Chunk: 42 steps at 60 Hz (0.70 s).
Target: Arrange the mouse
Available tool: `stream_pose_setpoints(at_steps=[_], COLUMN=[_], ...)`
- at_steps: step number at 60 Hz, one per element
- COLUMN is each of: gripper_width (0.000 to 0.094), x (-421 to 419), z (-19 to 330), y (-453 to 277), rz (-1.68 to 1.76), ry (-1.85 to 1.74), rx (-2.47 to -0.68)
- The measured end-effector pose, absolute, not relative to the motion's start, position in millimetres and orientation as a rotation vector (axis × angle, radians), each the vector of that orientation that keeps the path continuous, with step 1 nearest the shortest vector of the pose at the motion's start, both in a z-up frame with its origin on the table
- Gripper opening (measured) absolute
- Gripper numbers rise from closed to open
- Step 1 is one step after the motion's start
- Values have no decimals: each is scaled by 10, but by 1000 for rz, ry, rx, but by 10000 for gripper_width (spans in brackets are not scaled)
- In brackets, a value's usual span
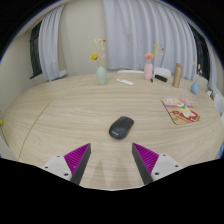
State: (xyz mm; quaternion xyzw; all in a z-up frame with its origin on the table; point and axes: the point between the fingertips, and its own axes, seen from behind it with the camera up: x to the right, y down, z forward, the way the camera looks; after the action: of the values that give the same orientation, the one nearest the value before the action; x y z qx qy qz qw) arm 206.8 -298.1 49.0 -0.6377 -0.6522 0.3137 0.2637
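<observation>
Gripper (111, 160): one, fingers spread wide, nothing between them.
Mouse (121, 127): one, dark, on the wooden table (60, 115), just ahead of the fingers.
Book (180, 110): one, flat, beyond the mouse.
Vases: two, green (101, 74) and pink (148, 71), at the far edge.

Black mouse (121, 127); magenta-padded fingers (75, 159); pale wood table (60, 115).

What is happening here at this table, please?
A person holds a hand-held gripper over a wooden table. Its fingers are open and hold nothing. A dark mouse lies on the table just ahead of the fingers, not touched. Beyond it, a book lies off to one side, and a green vase and a pink bottle stand near the far edge, before a curtain.
</observation>
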Motion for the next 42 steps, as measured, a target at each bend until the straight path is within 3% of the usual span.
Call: stream_pose_setpoints(at_steps=[29, 42], gripper_width=[870, 858], x=[962, 667], z=[-127, -118], y=[-2768, -2825], rz=[800, 810], ry=[-1712, -1716], rx=[-1756, -1719])
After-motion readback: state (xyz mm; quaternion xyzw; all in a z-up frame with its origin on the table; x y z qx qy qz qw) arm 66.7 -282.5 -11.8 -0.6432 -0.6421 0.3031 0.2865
